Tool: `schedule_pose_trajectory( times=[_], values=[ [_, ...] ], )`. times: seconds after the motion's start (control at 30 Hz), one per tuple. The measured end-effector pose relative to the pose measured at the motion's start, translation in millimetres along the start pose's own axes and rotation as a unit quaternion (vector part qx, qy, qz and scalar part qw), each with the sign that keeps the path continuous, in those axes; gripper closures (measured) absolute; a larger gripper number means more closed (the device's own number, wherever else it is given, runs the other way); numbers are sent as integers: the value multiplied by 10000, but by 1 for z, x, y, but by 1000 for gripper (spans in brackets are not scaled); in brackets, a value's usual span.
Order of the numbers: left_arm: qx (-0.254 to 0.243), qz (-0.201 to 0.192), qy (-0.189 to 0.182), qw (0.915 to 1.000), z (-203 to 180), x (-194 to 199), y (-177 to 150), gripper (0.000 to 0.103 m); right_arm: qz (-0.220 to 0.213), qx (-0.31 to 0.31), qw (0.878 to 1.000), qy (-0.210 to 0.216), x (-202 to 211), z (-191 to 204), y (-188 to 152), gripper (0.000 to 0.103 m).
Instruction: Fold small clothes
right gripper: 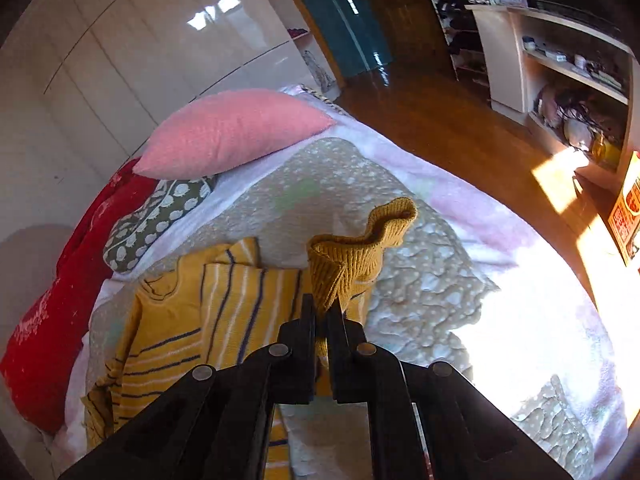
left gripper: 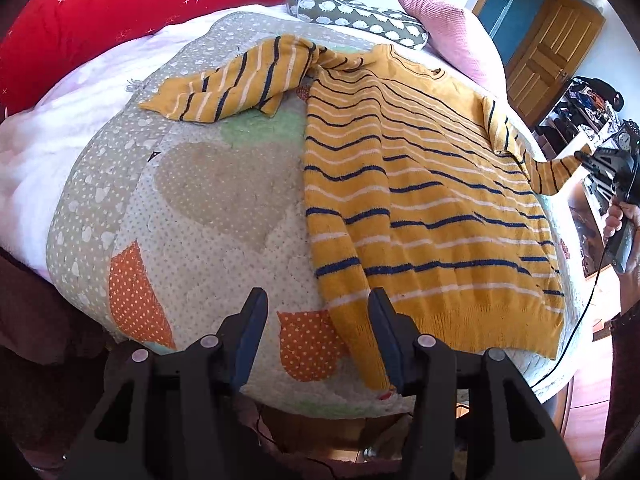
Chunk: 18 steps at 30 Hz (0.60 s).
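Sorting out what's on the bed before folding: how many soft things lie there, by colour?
Yellow striped sweater: 1
Red pillow: 1
Pink pillow: 1
Grey patterned cushion: 1
Dotted patchwork quilt: 1
Total: 5

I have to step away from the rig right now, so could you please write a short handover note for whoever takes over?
Right gripper: shut on the sleeve cuff, holding that sleeve lifted off the quilt.
Left gripper: open, holding nothing, above the quilt beside the sweater's hem corner.
Striped sweater: spread flat on the quilt, other sleeve stretched out sideways.
Done: sweater laid out, one sleeve picked up.
Left: probably lay the held sleeve across the body, fold in the other sleeve, then fold the body. No fold is finished yet.
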<state>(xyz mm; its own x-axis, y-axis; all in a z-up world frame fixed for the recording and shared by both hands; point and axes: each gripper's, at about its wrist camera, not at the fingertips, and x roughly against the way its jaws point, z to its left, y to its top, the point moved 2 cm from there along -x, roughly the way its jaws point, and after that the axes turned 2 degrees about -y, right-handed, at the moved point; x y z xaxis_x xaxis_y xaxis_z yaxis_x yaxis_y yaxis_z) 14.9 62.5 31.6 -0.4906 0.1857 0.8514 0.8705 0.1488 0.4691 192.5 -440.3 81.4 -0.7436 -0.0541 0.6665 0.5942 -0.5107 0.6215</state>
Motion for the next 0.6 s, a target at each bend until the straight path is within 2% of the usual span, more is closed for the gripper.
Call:
schedule_pose_trajectory(
  times=[0.17,0.27,0.33,0.43,0.47,0.5,0.57,0.6],
  values=[
    [153,-82,-79,9998,10,-2,11,51,343,1003,9904,886,-10,126,-29,97],
    [327,-66,-123,9994,18,-3,17,51,716,1487,9779,1281,-35,188,-63,97],
    [419,-77,-178,9989,20,-1,22,50,1078,1740,9644,1674,-52,221,-87,95],
    [379,-158,-235,9989,17,2,36,44,1532,1810,9467,2179,-61,237,-114,88],
    [321,-205,-266,9989,13,2,43,42,1532,1778,9455,2259,-59,236,-116,77],
    [239,-233,-305,9990,8,0,52,39,1484,1735,9465,2280,-55,232,-115,64],
    [127,-215,-377,9990,-4,-9,68,38,1312,1563,9535,2220,-45,211,-108,50],
    [45,-203,-457,9987,-13,-15,77,38,1246,1450,9580,2140,-40,197,-102,50]
  ],
)
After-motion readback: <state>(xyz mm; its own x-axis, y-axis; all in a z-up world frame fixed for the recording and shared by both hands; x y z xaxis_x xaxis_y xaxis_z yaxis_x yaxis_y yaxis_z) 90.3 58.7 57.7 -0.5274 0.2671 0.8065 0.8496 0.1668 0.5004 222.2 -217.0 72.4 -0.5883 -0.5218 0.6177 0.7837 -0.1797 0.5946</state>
